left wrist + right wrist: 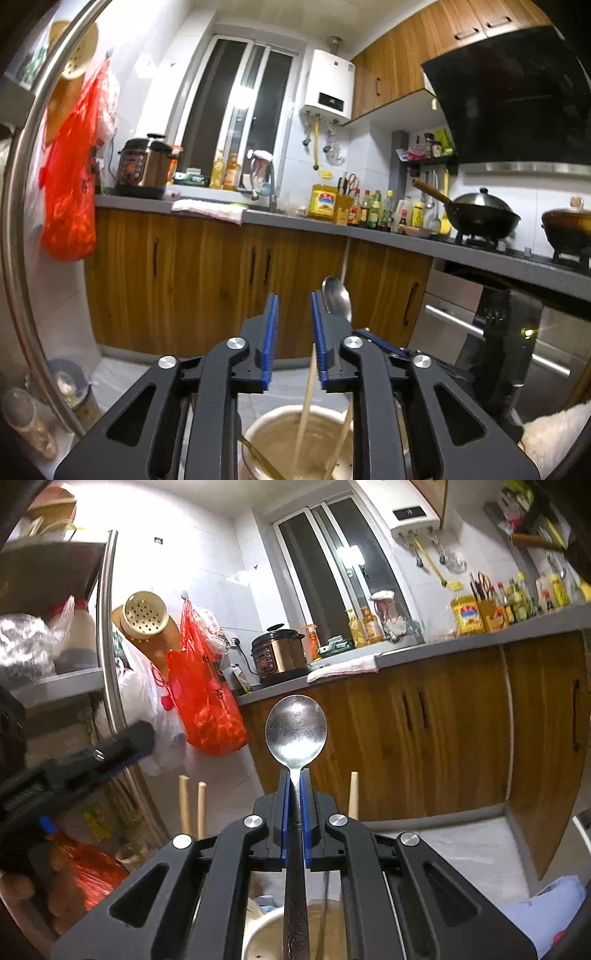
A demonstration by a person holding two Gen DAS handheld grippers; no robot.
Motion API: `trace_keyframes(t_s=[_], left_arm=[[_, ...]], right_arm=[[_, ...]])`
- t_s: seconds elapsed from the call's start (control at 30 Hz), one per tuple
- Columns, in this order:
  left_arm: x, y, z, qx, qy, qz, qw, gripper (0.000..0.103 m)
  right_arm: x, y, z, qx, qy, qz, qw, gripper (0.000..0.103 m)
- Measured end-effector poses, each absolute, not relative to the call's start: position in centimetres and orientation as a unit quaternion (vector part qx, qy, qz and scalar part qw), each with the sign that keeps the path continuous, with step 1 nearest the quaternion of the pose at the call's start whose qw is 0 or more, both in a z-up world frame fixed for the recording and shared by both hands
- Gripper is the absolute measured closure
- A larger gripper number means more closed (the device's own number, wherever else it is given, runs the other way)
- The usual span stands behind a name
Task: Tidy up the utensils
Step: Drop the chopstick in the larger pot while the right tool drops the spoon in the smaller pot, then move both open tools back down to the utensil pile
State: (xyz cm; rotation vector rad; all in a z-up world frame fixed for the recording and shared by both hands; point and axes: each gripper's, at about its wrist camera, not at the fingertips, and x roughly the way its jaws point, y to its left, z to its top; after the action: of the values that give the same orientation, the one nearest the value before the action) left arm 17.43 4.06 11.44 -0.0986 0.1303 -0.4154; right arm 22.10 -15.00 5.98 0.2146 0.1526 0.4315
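Observation:
My right gripper (pixel 294 775) is shut on a metal spoon (pixel 295 731), bowl up, with its handle running down toward a beige utensil holder (pixel 258 934) below. Wooden chopsticks (pixel 192 805) stand up from the holder on both sides. My left gripper (pixel 293 299) is open and empty above the same holder (pixel 273 428), with chopsticks (pixel 308 398) rising between its fingers. The spoon (pixel 336 299) shows just right of the left gripper's right finger. The right gripper (pixel 384 345) shows behind it. The left gripper (pixel 122 746) shows at the left of the right wrist view.
A grey counter (pixel 295 221) with wooden cabinets runs across the back, with a rice cooker (pixel 142 168), bottles and a wok (pixel 484 214). A red plastic bag (pixel 70 184) hangs at the left beside a metal shelf post (pixel 107 635). The floor (pixel 461 853) is pale tile.

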Motion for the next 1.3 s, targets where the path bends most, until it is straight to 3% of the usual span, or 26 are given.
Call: trace_keyframes(t_s=[0.17,0.4,0.47,0.53,0.9,1.03,1.17,1.3], left_arm=[[15.5,3.6,11.4,-0.028,0.055,-0.217,0.974,0.067],[12.4,3.5,11.6,-0.011,0.051,-0.209,0.976,0.065],[11.5,3.8,11.6,-0.019,0.053,-0.2,0.978,0.053],[10.7,4.2,11.5,-0.035,0.059,-0.185,0.98,0.049],[6.9,2.3,9.2,-0.026,0.108,-0.103,0.988,0.045],[5.8,2.0,8.7,-0.014,0.121,-0.09,0.988,0.043],[3.9,2.6,8.0,-0.014,0.128,-0.074,0.989,0.036],[2.3,3.5,6.8,-0.03,0.144,-0.058,0.987,0.034]], right_arm=[[20.7,-14.5,5.5,0.056,0.051,0.199,0.977,0.097],[18.8,-15.9,5.3,0.052,0.072,0.186,0.979,0.097],[18.3,-16.4,5.2,0.06,0.082,0.18,0.978,0.097],[17.6,-16.8,4.8,0.064,0.097,0.167,0.979,0.097],[16.5,-17.7,3.3,0.094,0.175,0.138,0.97,0.097],[15.5,-18.4,3.8,0.106,0.178,0.137,0.969,0.064],[13.0,-19.6,4.3,0.118,0.182,0.135,0.967,0.063],[9.2,-21.6,3.5,0.157,0.199,0.141,0.957,0.05]])
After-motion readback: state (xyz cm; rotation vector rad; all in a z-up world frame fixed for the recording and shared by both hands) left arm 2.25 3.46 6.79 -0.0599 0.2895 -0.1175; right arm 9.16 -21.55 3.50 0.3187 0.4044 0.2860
